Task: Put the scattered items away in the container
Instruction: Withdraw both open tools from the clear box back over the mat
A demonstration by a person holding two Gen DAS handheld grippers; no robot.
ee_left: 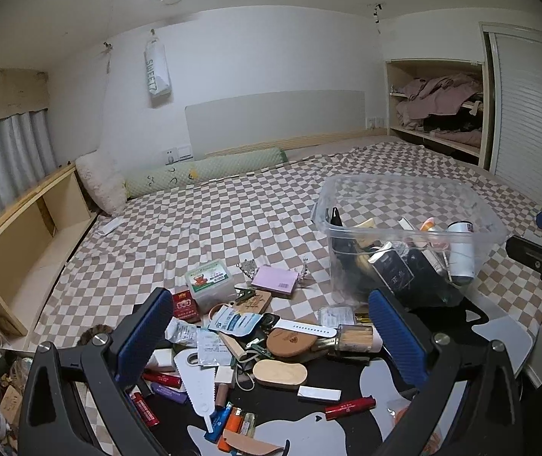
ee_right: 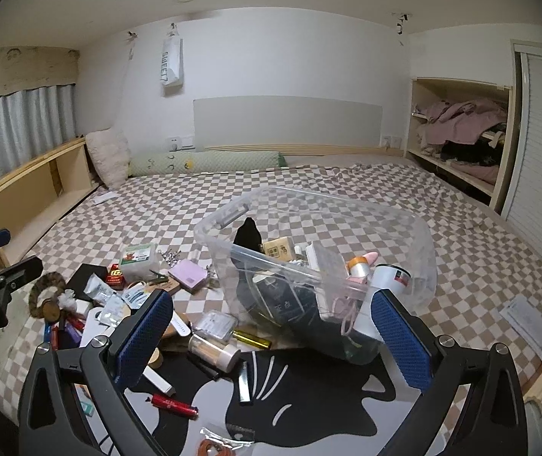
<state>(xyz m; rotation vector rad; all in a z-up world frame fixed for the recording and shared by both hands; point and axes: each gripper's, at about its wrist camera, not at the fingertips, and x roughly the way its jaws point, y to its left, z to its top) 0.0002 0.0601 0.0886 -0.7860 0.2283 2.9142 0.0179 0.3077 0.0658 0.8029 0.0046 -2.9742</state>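
Left wrist view: left tool [ee_left: 271, 338] spread wide, gripping nothing, above scattered items; clear container [ee_left: 404, 224] at two o'clock. Right tool [ee_right: 271, 338] likewise agape, empty.

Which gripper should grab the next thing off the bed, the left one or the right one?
Probably the left gripper. It is open right over the pile, with the wooden brush between its fingers. The right gripper, also open, faces the clear bin instead.
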